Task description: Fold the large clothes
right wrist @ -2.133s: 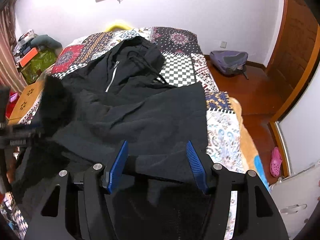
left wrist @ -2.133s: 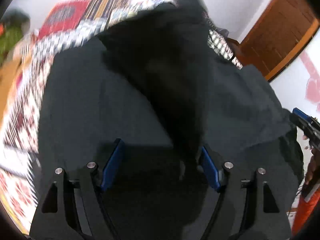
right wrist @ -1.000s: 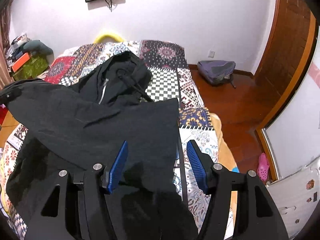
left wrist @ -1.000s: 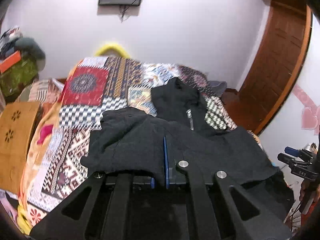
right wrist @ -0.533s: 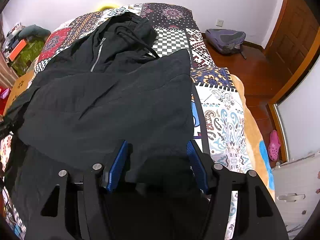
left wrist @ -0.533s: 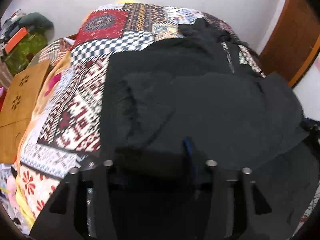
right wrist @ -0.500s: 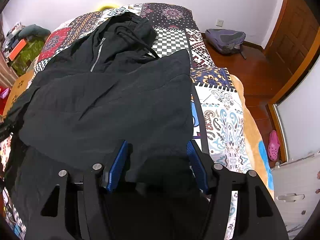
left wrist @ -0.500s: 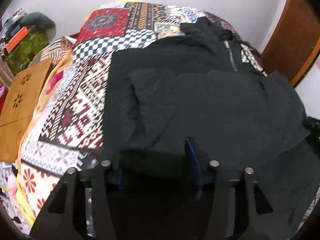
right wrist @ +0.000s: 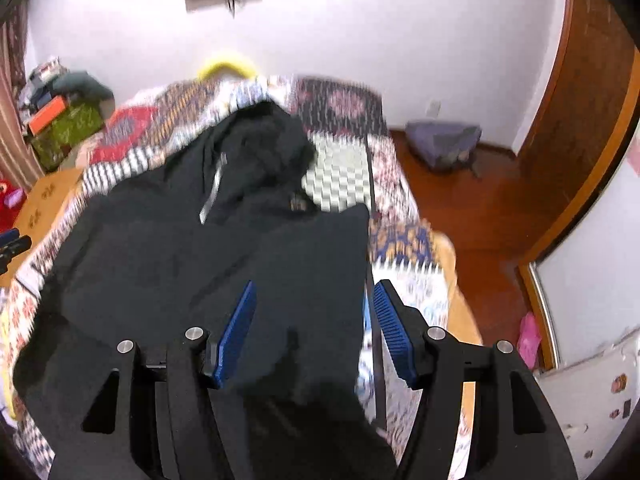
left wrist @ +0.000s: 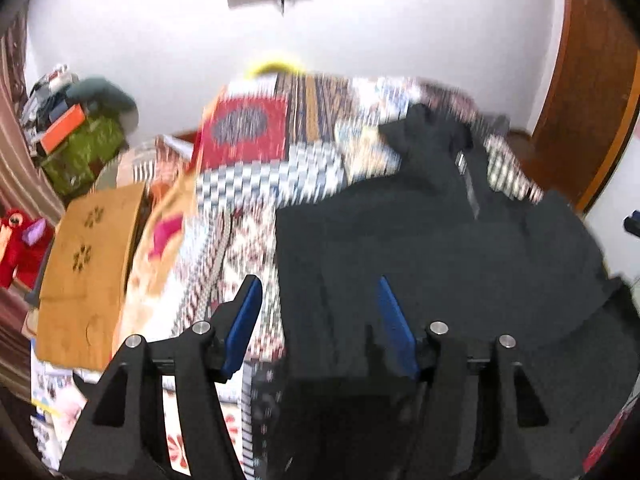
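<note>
A large black zip hoodie [left wrist: 440, 248] lies on the patchwork bed, its hood toward the wall and its lower half folded up over the body; it also shows in the right wrist view [right wrist: 224, 248]. My left gripper [left wrist: 318, 316] is open and empty above the hoodie's left edge. My right gripper [right wrist: 312, 320] is open and empty above the hoodie's right edge. Both views are blurred by motion.
The patterned bedspread [left wrist: 248, 184] hangs over the bed's sides. A wooden stool top [left wrist: 88, 268] stands left of the bed with clutter [left wrist: 76, 136] behind. A grey backpack [right wrist: 444, 140] lies on the wood floor at right, by a wooden door [right wrist: 580, 92].
My left gripper let go of the hoodie and opened after laying the folded part down. Both grippers have lifted and tilted up toward the wall.
</note>
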`<state>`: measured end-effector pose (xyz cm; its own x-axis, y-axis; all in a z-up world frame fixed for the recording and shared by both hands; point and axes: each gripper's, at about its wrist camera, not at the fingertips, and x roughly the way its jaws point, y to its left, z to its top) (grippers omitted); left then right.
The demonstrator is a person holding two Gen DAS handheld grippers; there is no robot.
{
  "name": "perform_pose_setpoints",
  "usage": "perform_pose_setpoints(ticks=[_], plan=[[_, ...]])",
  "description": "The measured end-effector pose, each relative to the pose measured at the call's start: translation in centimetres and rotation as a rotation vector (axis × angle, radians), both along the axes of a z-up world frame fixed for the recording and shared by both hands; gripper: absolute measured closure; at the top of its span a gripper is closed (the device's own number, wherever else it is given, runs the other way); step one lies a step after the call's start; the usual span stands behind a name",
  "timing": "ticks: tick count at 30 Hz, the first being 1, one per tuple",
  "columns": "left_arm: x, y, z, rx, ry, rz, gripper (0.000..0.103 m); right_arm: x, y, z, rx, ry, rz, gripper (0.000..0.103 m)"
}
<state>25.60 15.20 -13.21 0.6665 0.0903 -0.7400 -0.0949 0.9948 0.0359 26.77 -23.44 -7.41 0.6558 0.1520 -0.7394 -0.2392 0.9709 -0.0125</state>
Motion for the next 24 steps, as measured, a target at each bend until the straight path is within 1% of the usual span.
perform_pose_setpoints(ticks=[3,6,8,11,14,17,19,21,23,24], plan=[[1.5,-1.2,2.8,0.023,-0.066,-0.027,0.039,1.1,0.5,2.0,0.025,-0.055,0.006,0.046],[3.8,-2.7,5.2,0.013,-0.106,-0.092,0.035,2.4,1.3,3.8,0.045,-0.105,0.002,0.046],[5.3,-3.4,6.1,-0.002,-0.119,-0.118,0.034,3.5,1.6,4.6,0.068,-0.125,0.012,0.046],[7.9,-4.6,6.9,-0.029,-0.136,-0.152,0.034,5.6,2.3,5.4,0.088,-0.129,0.025,0.046],[11.0,-5.7,7.1,-0.027,-0.132,-0.161,0.034,8.2,2.9,5.6,0.114,-0.105,0.025,0.046],[14.3,-6.7,6.6,-0.034,-0.113,-0.176,0.033,11.0,3.4,4.9,0.156,-0.068,0.013,0.046],[16.3,-7.1,6.0,-0.049,-0.1,-0.185,0.033,13.2,3.8,3.7,0.188,-0.031,-0.007,0.046],[18.4,-7.6,4.9,-0.069,-0.078,-0.186,0.033,15.4,4.1,2.1,0.219,0.026,-0.004,0.046],[20.8,-8.3,3.5,-0.086,-0.045,-0.188,0.033,17.6,4.8,0.4,0.208,0.085,-0.011,0.046],[21.9,-8.6,2.7,-0.085,-0.029,-0.188,0.034,18.3,5.0,-0.3,0.199,0.101,-0.017,0.046]])
